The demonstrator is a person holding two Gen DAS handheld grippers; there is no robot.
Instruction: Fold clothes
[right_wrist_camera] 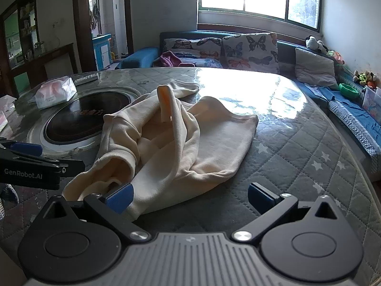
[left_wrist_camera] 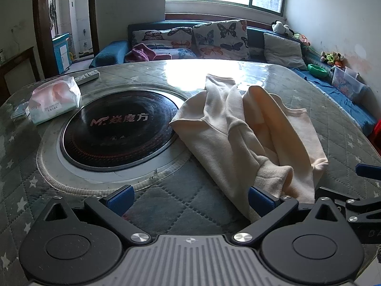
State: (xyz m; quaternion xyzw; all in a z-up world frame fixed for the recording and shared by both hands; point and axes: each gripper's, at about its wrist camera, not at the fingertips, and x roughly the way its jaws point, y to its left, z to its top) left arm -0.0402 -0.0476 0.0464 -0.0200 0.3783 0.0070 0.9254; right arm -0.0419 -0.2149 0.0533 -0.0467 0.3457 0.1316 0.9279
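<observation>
Cream garment crumpled on quilted table, long axis running near edge to far, left gripper and right gripper both spread apart, holding nothing.

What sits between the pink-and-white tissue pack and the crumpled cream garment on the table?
The round black induction cooktop, set into the quilted grey table, lies between tissue pack and cream garment; clearest in the left wrist view.

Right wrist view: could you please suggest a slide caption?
Open right hand-held gripper facing a crumpled cream garment on the quilted table.
</observation>
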